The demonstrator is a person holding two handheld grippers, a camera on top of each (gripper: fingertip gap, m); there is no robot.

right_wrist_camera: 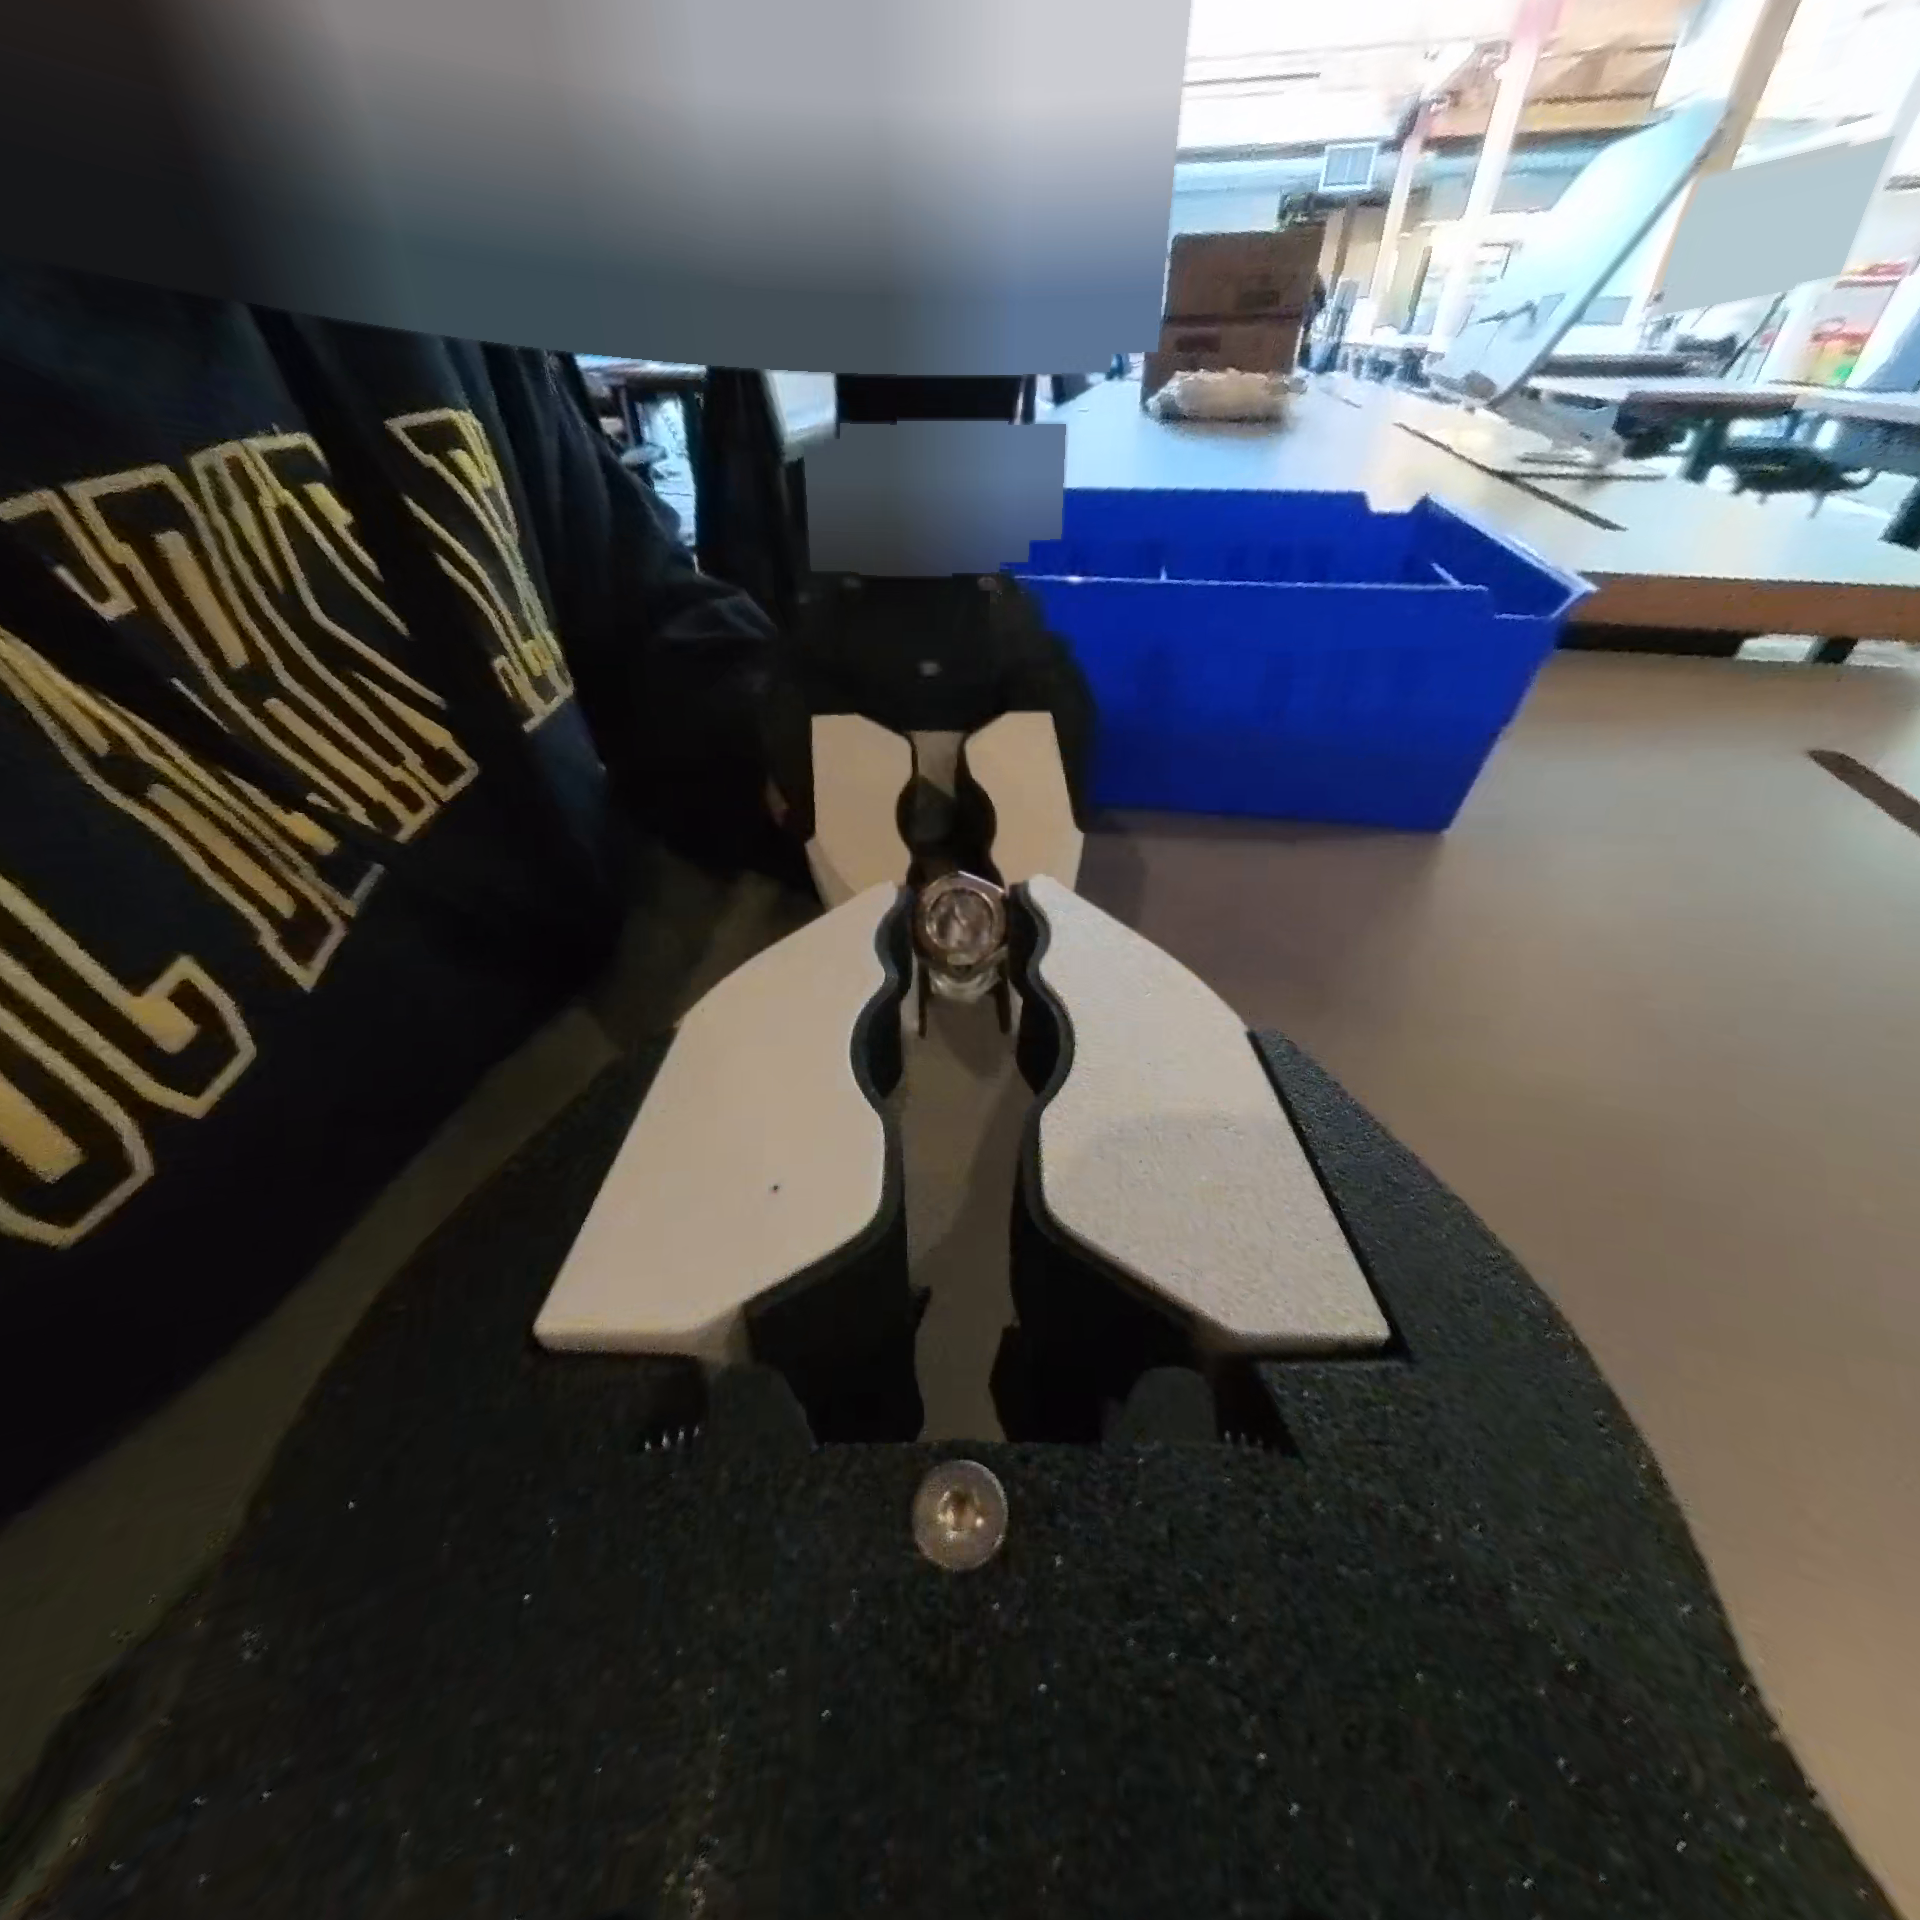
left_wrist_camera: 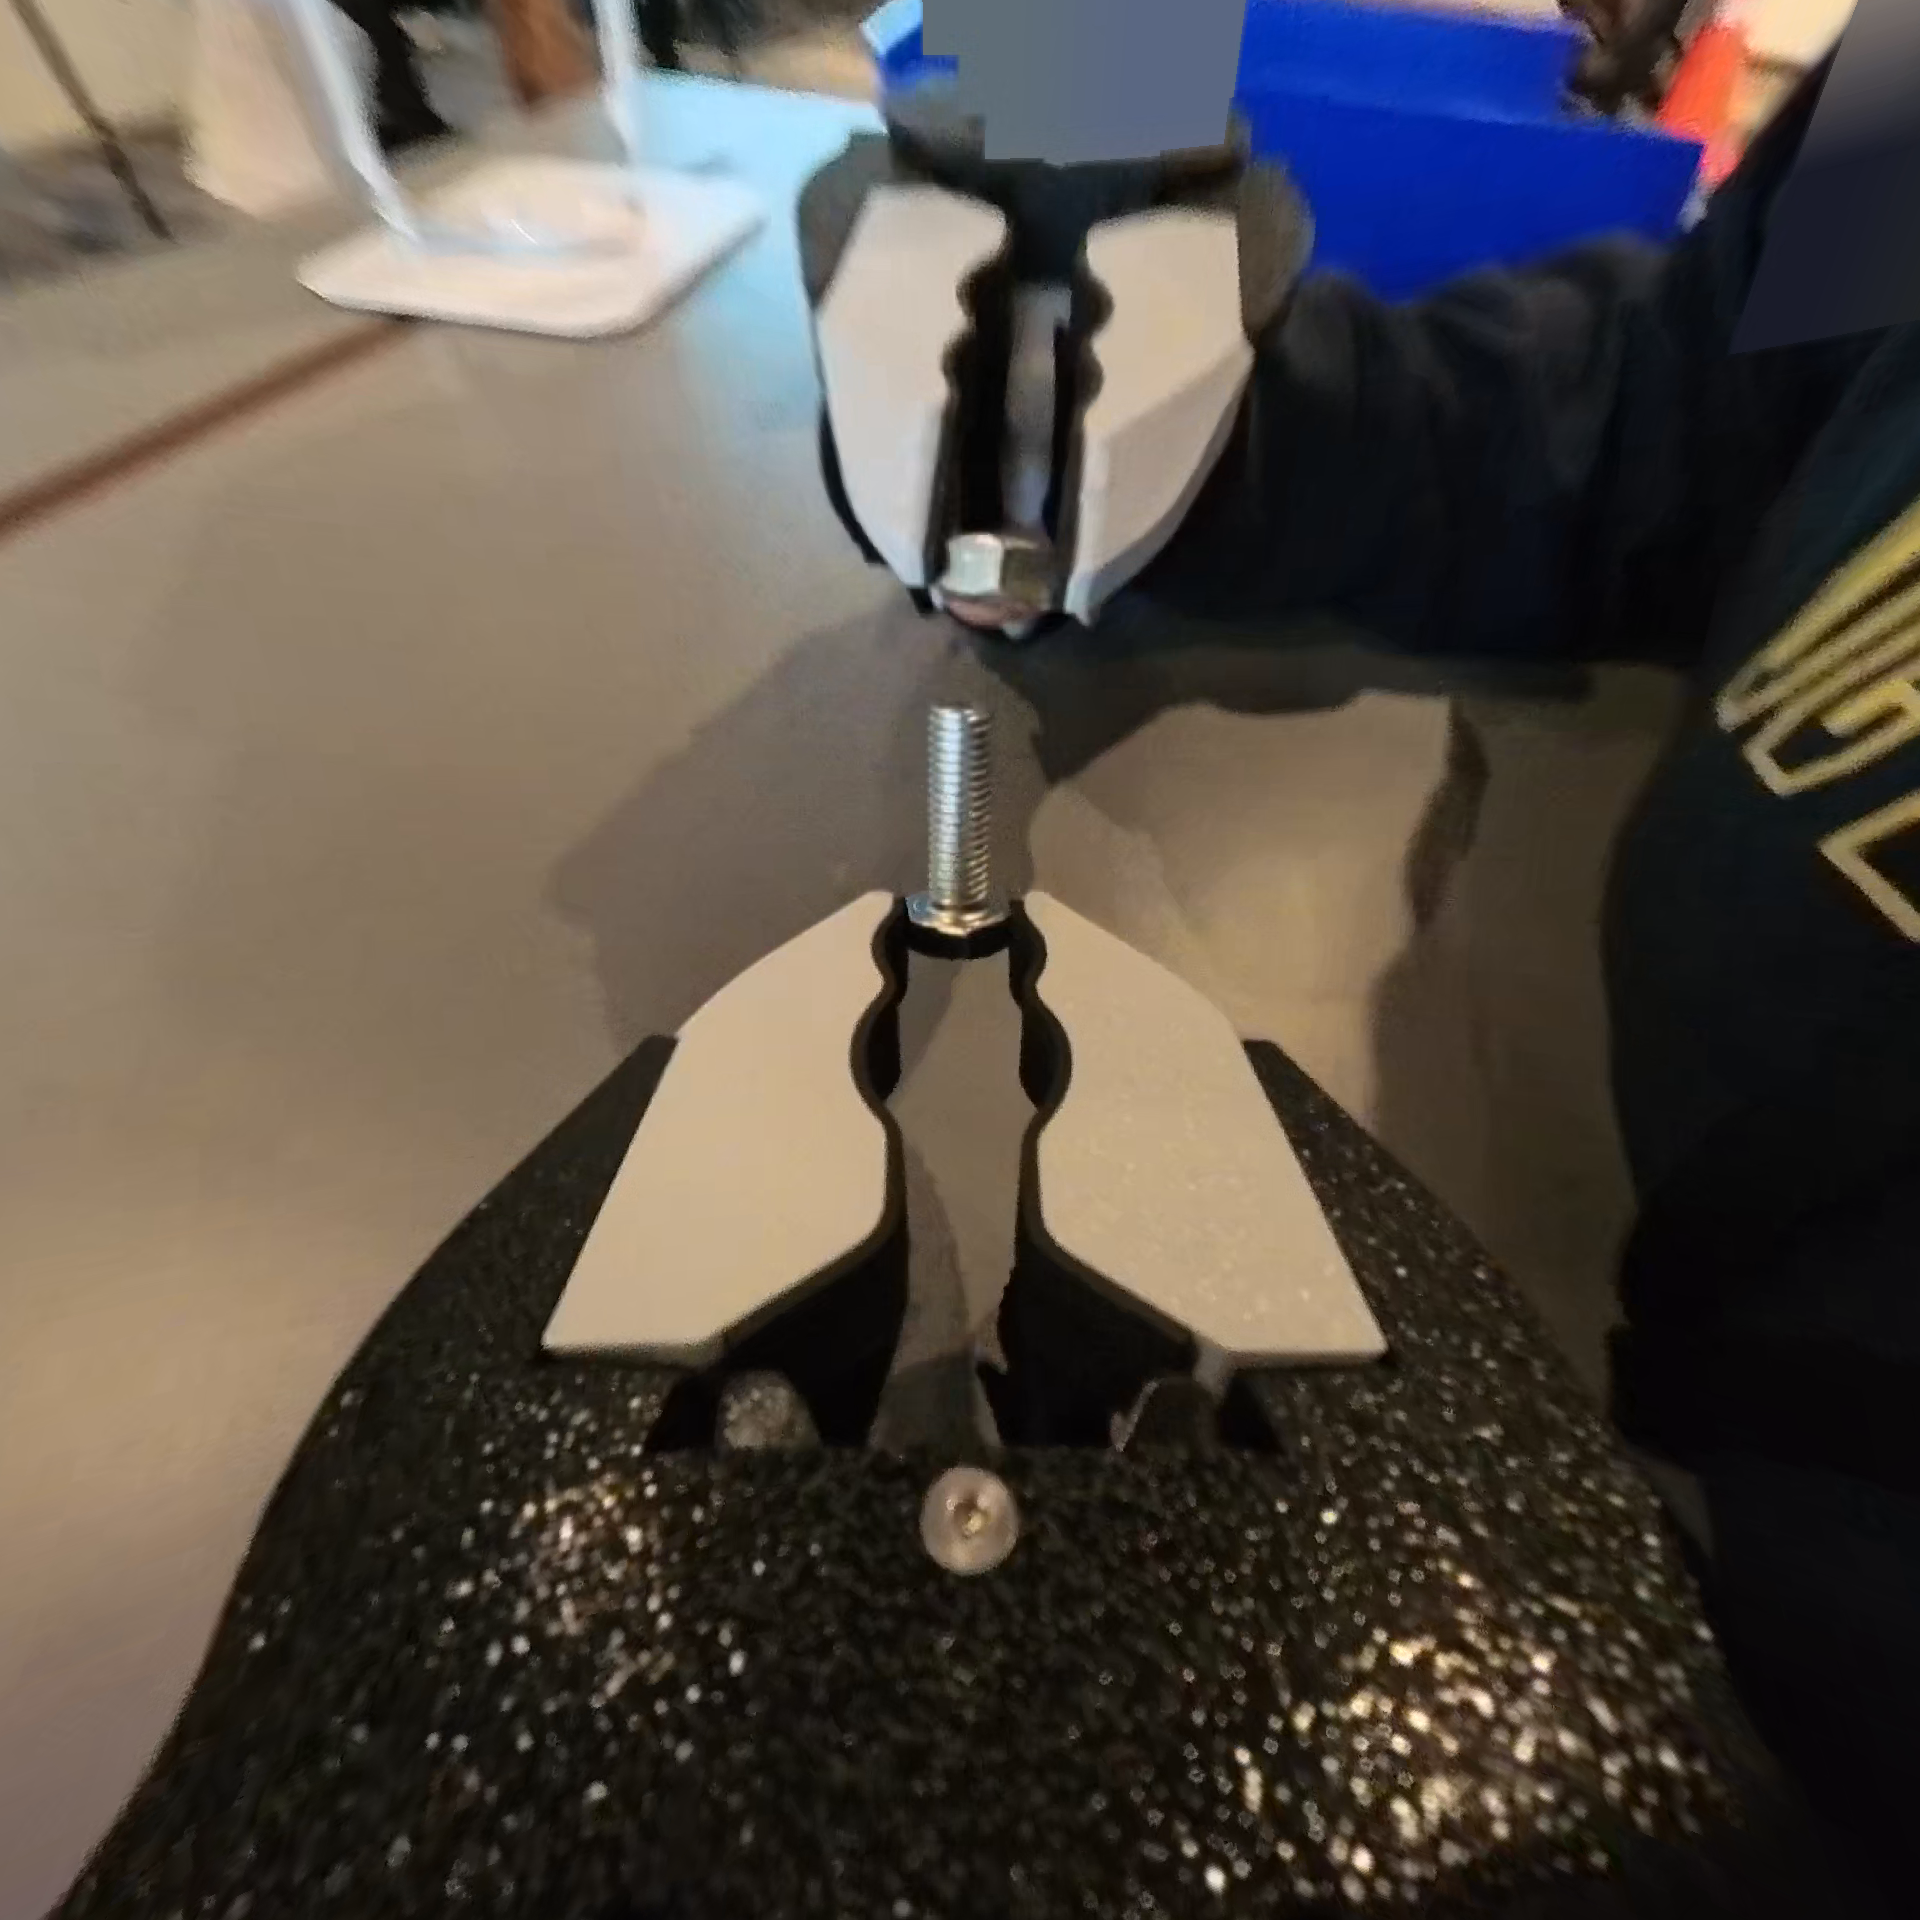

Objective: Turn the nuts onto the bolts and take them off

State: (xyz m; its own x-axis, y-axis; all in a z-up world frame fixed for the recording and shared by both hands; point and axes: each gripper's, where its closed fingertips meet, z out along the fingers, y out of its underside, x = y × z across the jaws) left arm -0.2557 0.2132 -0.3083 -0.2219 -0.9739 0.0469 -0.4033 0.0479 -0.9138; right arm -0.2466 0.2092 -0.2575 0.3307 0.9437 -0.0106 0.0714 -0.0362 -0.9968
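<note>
Two grippers facing each other above the table (left_wrist_camera: 312, 831). Left gripper (left_wrist_camera: 954, 920) pinching bolt (left_wrist_camera: 958, 805) by its head, threads pointing forward. Right gripper (right_wrist_camera: 958, 935) clamped on nut (right_wrist_camera: 958, 923), just off the bolt's tip, apart. Blue bin (right_wrist_camera: 1299, 675) behind.

Bolt (left_wrist_camera: 954, 810): silver, threaded shank bare, pointing forward, hex head pinched at fingertips. Nut (left_wrist_camera: 994, 569): silver hex (slightly blurred), held facing the bolt tip, apart from it, roughly in line, not threaded on.
</note>
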